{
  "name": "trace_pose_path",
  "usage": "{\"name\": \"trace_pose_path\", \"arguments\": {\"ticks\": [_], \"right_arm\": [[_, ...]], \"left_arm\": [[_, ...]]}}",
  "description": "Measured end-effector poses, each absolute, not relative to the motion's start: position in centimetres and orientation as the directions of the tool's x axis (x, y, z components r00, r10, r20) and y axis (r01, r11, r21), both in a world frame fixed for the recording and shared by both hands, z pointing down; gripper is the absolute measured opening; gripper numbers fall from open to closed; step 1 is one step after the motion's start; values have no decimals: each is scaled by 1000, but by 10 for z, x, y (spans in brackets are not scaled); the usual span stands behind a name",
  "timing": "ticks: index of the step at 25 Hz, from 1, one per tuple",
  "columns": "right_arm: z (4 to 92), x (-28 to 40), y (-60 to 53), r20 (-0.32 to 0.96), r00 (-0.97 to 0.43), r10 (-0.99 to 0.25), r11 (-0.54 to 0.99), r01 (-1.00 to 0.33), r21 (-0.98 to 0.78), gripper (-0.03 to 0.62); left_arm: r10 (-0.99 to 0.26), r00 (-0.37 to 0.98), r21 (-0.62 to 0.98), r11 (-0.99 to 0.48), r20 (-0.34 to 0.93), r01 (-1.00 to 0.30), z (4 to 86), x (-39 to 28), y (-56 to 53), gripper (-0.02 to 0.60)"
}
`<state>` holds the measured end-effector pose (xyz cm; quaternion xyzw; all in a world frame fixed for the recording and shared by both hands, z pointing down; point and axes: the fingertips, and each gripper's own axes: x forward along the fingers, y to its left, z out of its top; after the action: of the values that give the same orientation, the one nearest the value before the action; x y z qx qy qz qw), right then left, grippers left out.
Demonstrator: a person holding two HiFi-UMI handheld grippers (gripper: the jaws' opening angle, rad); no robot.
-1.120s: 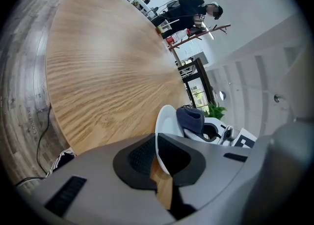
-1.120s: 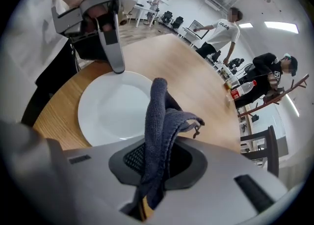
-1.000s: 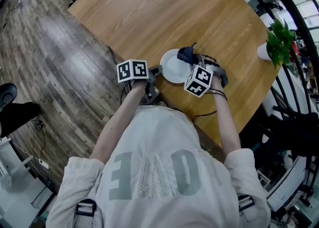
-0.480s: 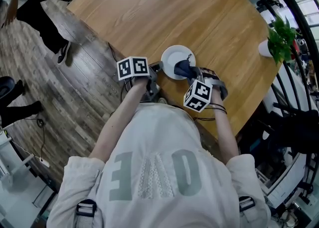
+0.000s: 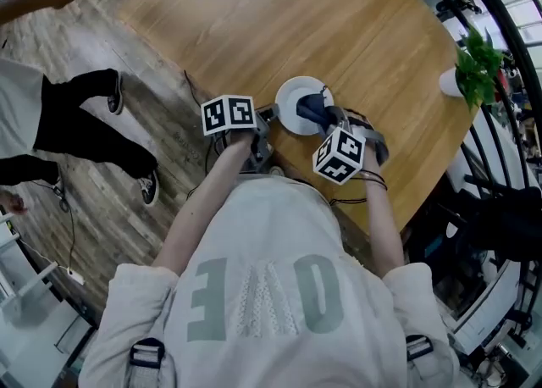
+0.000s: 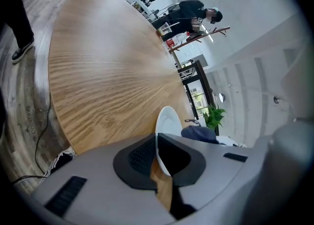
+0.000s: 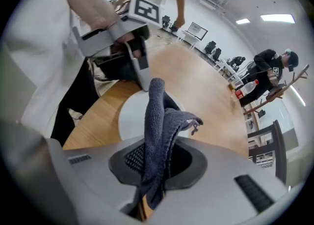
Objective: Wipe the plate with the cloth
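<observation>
A white plate (image 5: 294,100) lies near the front edge of the round wooden table (image 5: 279,13). My left gripper (image 5: 264,117) is shut on the plate's rim (image 6: 159,143) at its left side. A dark blue cloth (image 5: 313,109) rests on the plate's right part, bunched between the jaws of my right gripper (image 5: 326,120), which is shut on it. In the right gripper view the cloth (image 7: 159,135) rises in folds over the plate (image 7: 128,115), with the left gripper (image 7: 141,74) beyond it.
A potted green plant (image 5: 474,69) in a white pot stands at the table's right edge. A person's legs in dark trousers (image 5: 80,119) stand on the wooden floor at the left. Black railings (image 5: 500,30) curve past the table's right side.
The right gripper has dragged the cloth across the plate, from its far right part toward the near right side. The left gripper holds still. A person has walked in at the left.
</observation>
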<state>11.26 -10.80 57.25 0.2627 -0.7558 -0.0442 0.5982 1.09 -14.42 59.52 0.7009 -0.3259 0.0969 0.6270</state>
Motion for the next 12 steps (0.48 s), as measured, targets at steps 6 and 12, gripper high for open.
{"name": "trace_pose_path", "arguments": {"ticks": [6,12], "right_arm": [[577,114,-182,865,-97,-493,826,-367,429,57],[585,113,-197,873,-52,-485,836,-322,445,57]], "left_arm": [[-340,767,816,2,544,-578,596,13,-144,20],[-336,770,818,0,542,-576,595,14,-145,20]]}}
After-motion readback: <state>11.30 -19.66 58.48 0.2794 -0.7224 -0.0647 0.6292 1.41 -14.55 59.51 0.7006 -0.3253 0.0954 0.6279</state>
